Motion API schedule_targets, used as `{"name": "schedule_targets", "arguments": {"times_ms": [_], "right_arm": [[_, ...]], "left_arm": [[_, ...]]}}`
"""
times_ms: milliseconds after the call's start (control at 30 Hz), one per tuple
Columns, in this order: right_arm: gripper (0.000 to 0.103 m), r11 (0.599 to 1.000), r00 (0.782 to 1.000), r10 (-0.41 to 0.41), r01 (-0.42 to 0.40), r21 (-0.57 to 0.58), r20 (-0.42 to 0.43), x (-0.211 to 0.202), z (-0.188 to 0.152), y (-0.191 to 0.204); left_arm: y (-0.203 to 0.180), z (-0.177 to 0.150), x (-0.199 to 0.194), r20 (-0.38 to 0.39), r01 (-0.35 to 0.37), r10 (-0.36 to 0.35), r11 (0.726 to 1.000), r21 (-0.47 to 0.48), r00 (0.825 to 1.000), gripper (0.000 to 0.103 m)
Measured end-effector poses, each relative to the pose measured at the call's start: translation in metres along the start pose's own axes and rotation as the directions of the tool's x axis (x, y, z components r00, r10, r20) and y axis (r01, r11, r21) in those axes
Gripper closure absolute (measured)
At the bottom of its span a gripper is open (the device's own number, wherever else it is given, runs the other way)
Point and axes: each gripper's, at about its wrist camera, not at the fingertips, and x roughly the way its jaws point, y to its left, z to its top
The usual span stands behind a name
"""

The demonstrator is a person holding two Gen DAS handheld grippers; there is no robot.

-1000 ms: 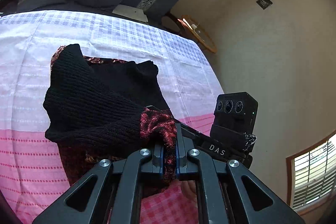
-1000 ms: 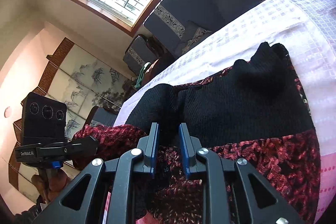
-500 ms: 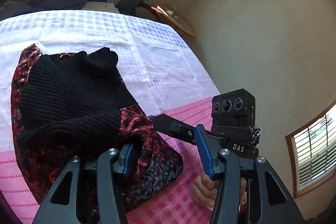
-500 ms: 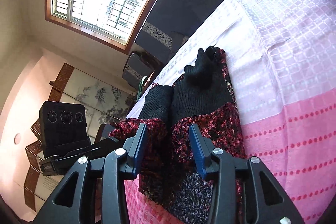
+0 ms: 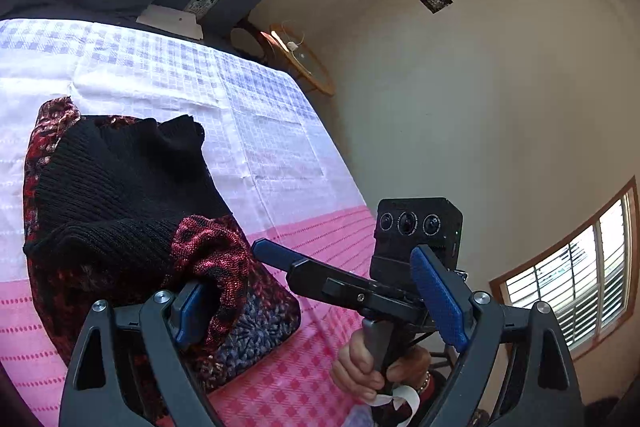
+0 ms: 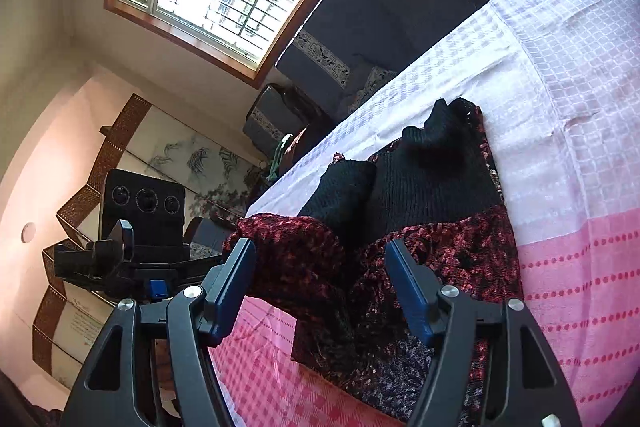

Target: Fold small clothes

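Sweater (image 5: 120, 195): soft, floppy knit; grip the red hem.
Left gripper (image 5: 316, 301): jaws apart.
Right gripper (image 6: 322, 289): jaws apart, empty.

Bare pink-and-white checked cloth (image 6: 580, 131) lies right of the folded black-and-red knitted garment (image 6: 432, 195). On its other side the black left gripper (image 6: 132, 259) crowds the table edge.

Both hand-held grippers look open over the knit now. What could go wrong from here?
1. On the left hand-held gripper, the red-and-black knit garment drapes against one blue finger pad, so backing away may snag and undo the fold.
2. The right hand-held gripper straddles the raised red cuff; it could drag it.
3. The garment lies near the edge of the pink-and-white checked cloth and could slide off.
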Motion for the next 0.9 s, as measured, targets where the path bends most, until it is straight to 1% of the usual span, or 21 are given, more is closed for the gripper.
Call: {"name": "schedule_targets", "arguments": {"times_ms": [67,100,133,167,233,267,300,333,367,400,433,500,567,600,667,700,733,767,833,900], "right_arm": [[0.032,0.999,0.999,0.019,-0.020,-0.035,-0.029,0.006,-0.004,0.009],[0.029,0.998,0.999,0.012,-0.014,-0.057,-0.043,0.010,-0.007,0.013],[0.024,0.997,0.999,-0.012,0.007,-0.081,-0.052,0.014,-0.011,0.017],[0.022,0.994,0.998,-0.036,0.030,-0.102,-0.059,0.018,-0.014,0.019],[0.021,0.992,0.996,-0.059,0.051,-0.118,-0.064,0.026,-0.021,0.021],[0.021,0.990,0.996,-0.078,0.072,-0.124,-0.049,0.027,-0.024,0.021],[0.023,0.987,0.995,-0.096,0.090,-0.132,-0.039,0.028,-0.025,0.020],[0.034,0.988,0.995,-0.085,0.077,-0.133,-0.051,0.029,-0.025,0.019],[0.041,0.990,0.995,-0.075,0.066,-0.128,-0.065,0.031,-0.026,0.017],[0.073,0.981,0.987,-0.143,0.131,-0.146,-0.074,0.033,-0.026,0.017],[0.085,0.971,0.978,-0.192,0.177,-0.160,-0.079,0.034,-0.027,0.014],[0.085,0.978,0.982,-0.172,0.161,-0.131,-0.083,0.031,-0.027,0.003],[0.086,0.978,0.978,-0.195,0.189,-0.090,-0.073,0.026,-0.026,-0.009],[0.086,0.983,0.981,-0.177,0.173,-0.057,-0.075,0.022,-0.025,-0.016],[0.086,0.992,0.990,-0.128,0.127,-0.007,-0.065,0.012,-0.026,-0.024],[0.086,0.994,0.993,-0.105,0.106,0.019,-0.056,0.005,-0.027,-0.028],[0.086,0.995,0.996,-0.081,0.083,0.053,-0.042,-0.002,-0.027,-0.034],[0.086,0.993,0.997,-0.071,0.073,0.090,-0.029,-0.010,-0.027,-0.042],[0.086,0.987,0.997,-0.078,0.081,0.136,-0.024,-0.025,-0.028,-0.054],[0.085,0.983,0.993,-0.108,0.112,0.147,-0.037,-0.038,-0.031,-0.062]], "left_arm": [[-0.008,-0.001,0.005,-0.029,-0.036,0.037,0.999,0.038,0.999,0.013],[-0.009,-0.001,0.008,-0.040,-0.049,0.051,0.998,0.043,0.998,0.013],[-0.010,-0.001,0.012,-0.056,-0.061,0.064,0.997,0.044,0.996,0.013],[-0.010,-0.001,0.016,-0.073,-0.073,0.076,0.996,0.045,0.994,0.013],[-0.012,-0.002,0.023,-0.097,-0.081,0.086,0.996,0.047,0.992,0.013],[-0.012,-0.003,0.027,-0.114,-0.082,0.087,0.996,0.047,0.990,0.013],[-0.013,-0.004,0.032,-0.129,-0.097,0.103,0.994,0.050,0.986,0.012],[-0.014,-0.005,0.034,-0.128,-0.137,0.144,0.989,0.060,0.981,0.012],[-0.015,-0.006,0.035,-0.119,-0.168,0.177,0.983,0.078,0.977,0.012],[-0.017,-0.007,0.036,-0.128,-0.172,0.183,0.981,0.089,0.975,0.012],[-0.018,-0.007,0.038,-0.146,-0.169,0.181,0.981,0.091,0.973,0.012],[-0.024,-0.008,0.037,-0.157,-0.168,0.183,0.980,0.106,0.970,0.012],[-0.030,-0.008,0.032,-0.161,-0.164,0.184,0.978,0.128,0.970,0.012],[-0.032,-0.008,0.027,-0.152,-0.161,0.180,0.978,0.129,0.972,0.012],[-0.034,-0.007,0.007,-0.101,-0.152,0.166,0.980,0.130,0.981,0.012],[-0.033,-0.007,-0.006,-0.056,-0.164,0.172,0.978,0.133,0.983,0.012],[-0.029,-0.008,-0.020,-0.003,-0.185,0.187,0.974,0.128,0.982,0.011],[-0.023,-0.011,-0.036,0.058,-0.209,0.204,0.972,0.110,0.977,0.011],[-0.001,-0.022,-0.063,0.148,-0.218,0.209,0.975,0.048,0.967,0.011],[0.027,-0.037,-0.082,0.196,-0.213,0.215,0.976,-0.036,0.957,0.011]]}}
